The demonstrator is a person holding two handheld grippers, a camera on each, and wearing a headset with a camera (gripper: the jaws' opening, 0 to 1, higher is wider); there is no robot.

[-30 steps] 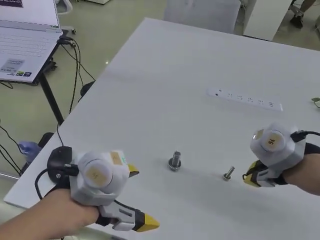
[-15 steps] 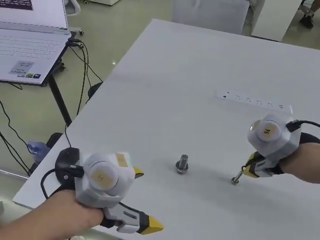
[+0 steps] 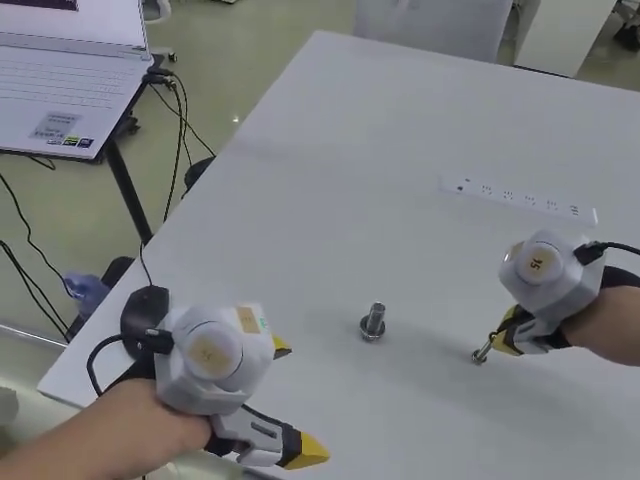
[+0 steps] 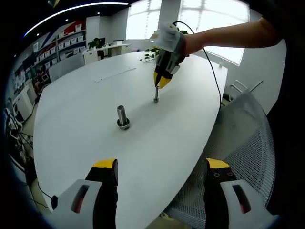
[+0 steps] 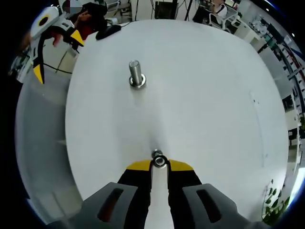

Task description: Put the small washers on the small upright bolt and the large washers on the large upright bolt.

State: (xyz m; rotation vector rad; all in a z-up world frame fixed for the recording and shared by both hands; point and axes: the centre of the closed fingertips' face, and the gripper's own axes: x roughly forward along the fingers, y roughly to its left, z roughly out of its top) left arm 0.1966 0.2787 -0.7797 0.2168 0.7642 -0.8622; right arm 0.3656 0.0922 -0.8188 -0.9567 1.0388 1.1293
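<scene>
Right gripper (image 3: 503, 340) has reached the small bolt (image 3: 482, 352)
Its jaws pinch the bolt's top; left gripper (image 4: 160, 164) hangs spread, apart from the large bolt (image 3: 374, 322).

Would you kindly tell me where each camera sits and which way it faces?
Head view: on the person's head, looking down at the table, large bolt and small bolt; both arms, left gripper and right gripper show.
Left gripper view: on the left gripper at the table's edge, facing both bolts and the right gripper; own jaws wide apart.
Right gripper view: on the right gripper, above the small bolt, facing the large bolt and left gripper; own jaws close together.
Shared: both bolts, in every view.
</scene>
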